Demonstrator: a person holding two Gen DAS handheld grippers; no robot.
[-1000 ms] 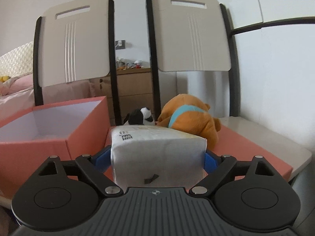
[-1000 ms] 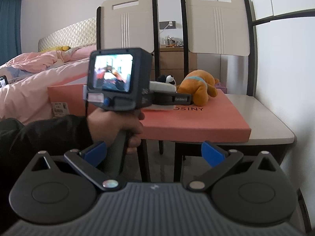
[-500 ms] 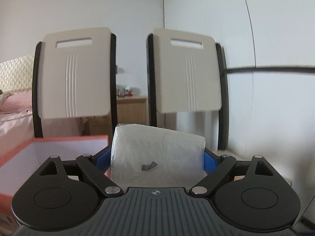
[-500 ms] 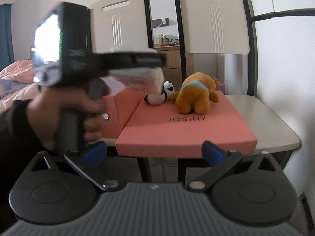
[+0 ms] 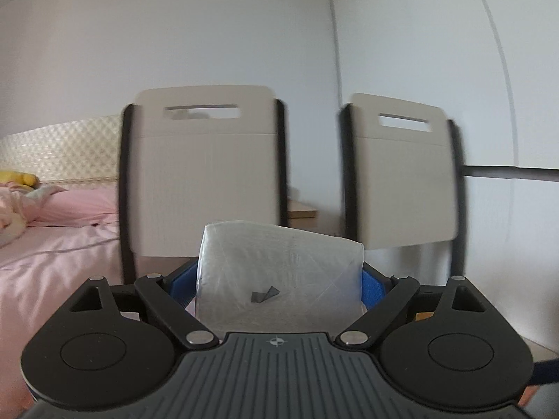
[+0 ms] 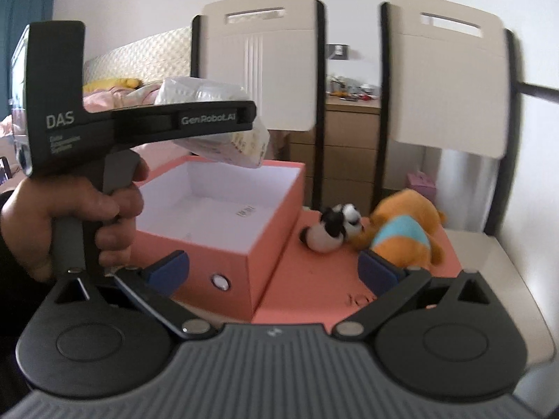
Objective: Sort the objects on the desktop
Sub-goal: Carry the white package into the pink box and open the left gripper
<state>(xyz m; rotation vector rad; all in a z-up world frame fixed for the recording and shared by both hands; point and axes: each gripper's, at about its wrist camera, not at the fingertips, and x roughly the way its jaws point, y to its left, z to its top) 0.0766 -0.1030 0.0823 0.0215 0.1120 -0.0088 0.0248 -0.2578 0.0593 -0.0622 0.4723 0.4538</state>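
1. Left gripper: jaws clamped on a white plastic-wrapped pack, held up over the open pink box.
2. Box interior looks bare, so pack's not in yet imo.
3. Panda plush + orange bear plush lie on the pink lid w/ right gripper jaws apart, nothing in them.

In the left wrist view the white packet between the left gripper fingers hides whatever lies straight ahead and below. The chair backs beyond are smeared by motion blur. In the right wrist view the lid lettering, just ahead of the right gripper, is blurred and unreadable; the sleeve at its left is cut off by the frame edge.
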